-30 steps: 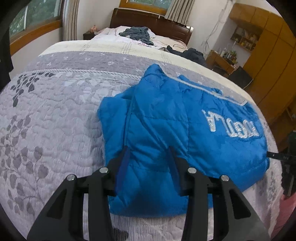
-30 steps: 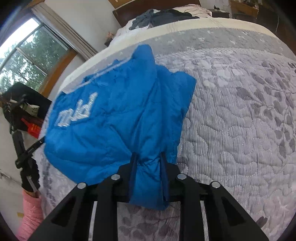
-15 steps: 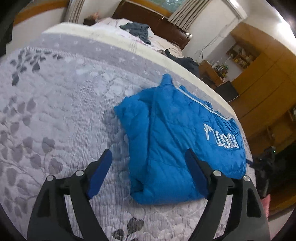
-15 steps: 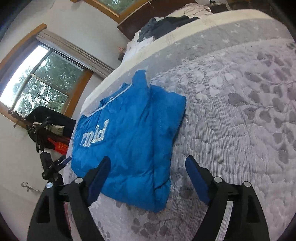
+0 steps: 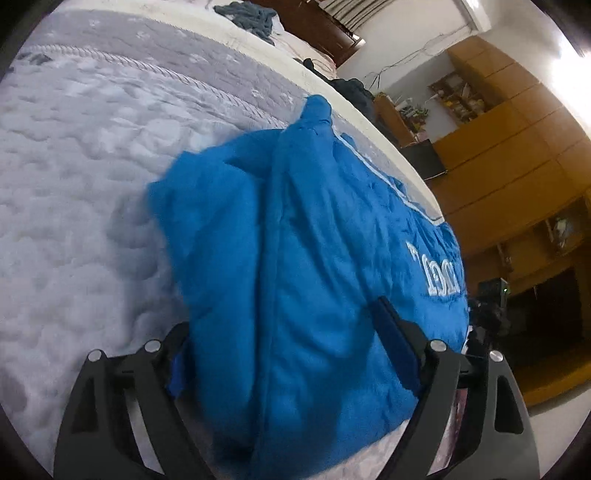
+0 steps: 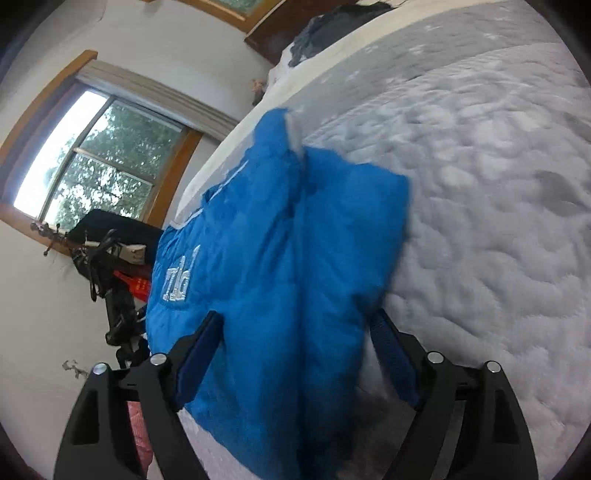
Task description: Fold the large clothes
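Observation:
A blue padded jacket with white lettering lies folded on the grey quilted bedspread. My left gripper is open wide, low over the jacket's near edge, with the blue fabric bulging up between its fingers. In the right wrist view the same jacket lies near the bed's edge. My right gripper is open too, its fingers standing on either side of the jacket's near end. The view is blurred. Whether the fingertips touch the cloth I cannot tell.
Dark clothes lie heaped at the head of the bed by a wooden headboard. Wooden cupboards line the wall past the bed's edge. A window and a black stand with hanging items are beside the bed.
A second ago both grippers were shut on the jacket's edge. They let go, opened wide and pulled back; now both have come in close, with the jacket between open fingers.

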The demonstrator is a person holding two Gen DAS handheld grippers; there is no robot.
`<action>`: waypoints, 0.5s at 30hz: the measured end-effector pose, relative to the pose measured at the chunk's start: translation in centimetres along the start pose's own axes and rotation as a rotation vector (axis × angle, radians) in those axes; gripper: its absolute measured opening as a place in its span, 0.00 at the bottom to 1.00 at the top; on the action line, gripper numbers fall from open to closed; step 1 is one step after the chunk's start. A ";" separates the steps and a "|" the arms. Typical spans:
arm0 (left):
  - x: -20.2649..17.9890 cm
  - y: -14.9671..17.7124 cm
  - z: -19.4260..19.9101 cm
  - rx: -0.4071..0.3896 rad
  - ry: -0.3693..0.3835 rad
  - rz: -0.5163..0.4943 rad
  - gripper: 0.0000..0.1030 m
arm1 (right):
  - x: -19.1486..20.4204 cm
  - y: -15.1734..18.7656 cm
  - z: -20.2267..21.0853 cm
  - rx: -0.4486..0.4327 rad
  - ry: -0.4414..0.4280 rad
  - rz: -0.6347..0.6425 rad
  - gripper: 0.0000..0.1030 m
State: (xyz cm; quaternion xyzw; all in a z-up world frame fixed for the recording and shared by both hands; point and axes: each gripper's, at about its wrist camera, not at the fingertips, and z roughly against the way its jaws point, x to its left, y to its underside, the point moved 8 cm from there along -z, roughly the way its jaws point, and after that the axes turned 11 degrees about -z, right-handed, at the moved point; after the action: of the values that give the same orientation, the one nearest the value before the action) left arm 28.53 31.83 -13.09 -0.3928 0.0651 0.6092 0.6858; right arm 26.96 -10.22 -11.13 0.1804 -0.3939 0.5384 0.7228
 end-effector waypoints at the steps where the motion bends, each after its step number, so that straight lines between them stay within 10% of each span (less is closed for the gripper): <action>1: 0.0 -0.3 -0.3 -0.005 0.002 0.009 0.80 | 0.4 0.0 -0.7 0.010 -0.003 0.005 0.75; 8: -1.5 -0.6 -0.1 -0.035 -0.037 0.017 0.33 | 2.4 0.5 -0.6 -0.023 0.006 0.033 0.36; 15: -4.8 -0.7 2.1 -0.086 -0.044 -0.025 0.20 | 5.6 2.0 2.4 -0.069 0.021 0.106 0.27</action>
State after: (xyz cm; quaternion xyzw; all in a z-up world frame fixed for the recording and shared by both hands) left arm 27.13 29.42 -8.64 -0.4091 0.0186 0.6116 0.6769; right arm 24.87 -7.62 -5.68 0.1285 -0.4137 0.5638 0.7032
